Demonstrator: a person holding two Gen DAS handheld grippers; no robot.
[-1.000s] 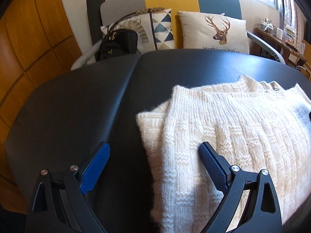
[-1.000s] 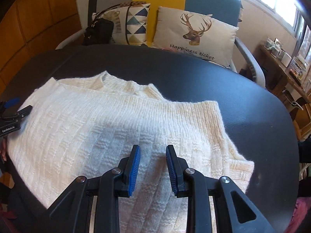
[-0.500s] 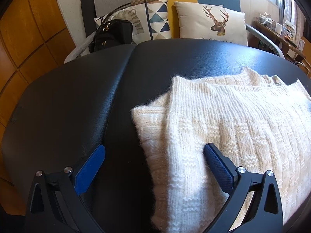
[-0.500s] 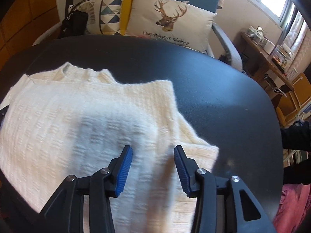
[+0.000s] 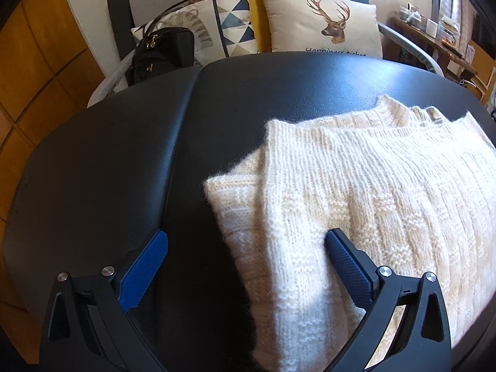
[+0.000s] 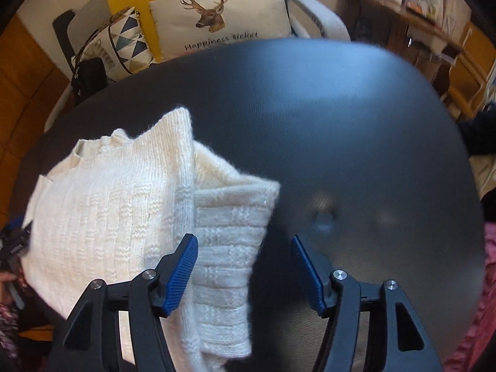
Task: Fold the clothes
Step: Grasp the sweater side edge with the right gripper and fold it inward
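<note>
A cream knitted sweater (image 5: 356,204) lies partly folded on a black padded table (image 5: 124,161). My left gripper (image 5: 246,241) stands wide open over the sweater's left edge, one finger over the table, the other over the knit, pads pressing nothing. In the right wrist view the same sweater (image 6: 117,204) fills the left side, with a folded sleeve layer (image 6: 229,226) at its right edge. My right gripper (image 6: 245,245) hovers over that edge with its jaws opening; the sleeve edge lies between them, and the pads do not press it.
Behind the table stands a sofa with a deer cushion (image 5: 325,28), a triangle-patterned cushion (image 5: 226,28) and a black handbag (image 5: 161,52). A wooden shelf (image 6: 403,6) with small items is at the right. The table's right half (image 6: 356,155) is bare black padding.
My right gripper has slid right from the sweater's middle to its right edge, rolled, and its jaws have spread apart. My left gripper has widened slightly and stayed at the left edge.
</note>
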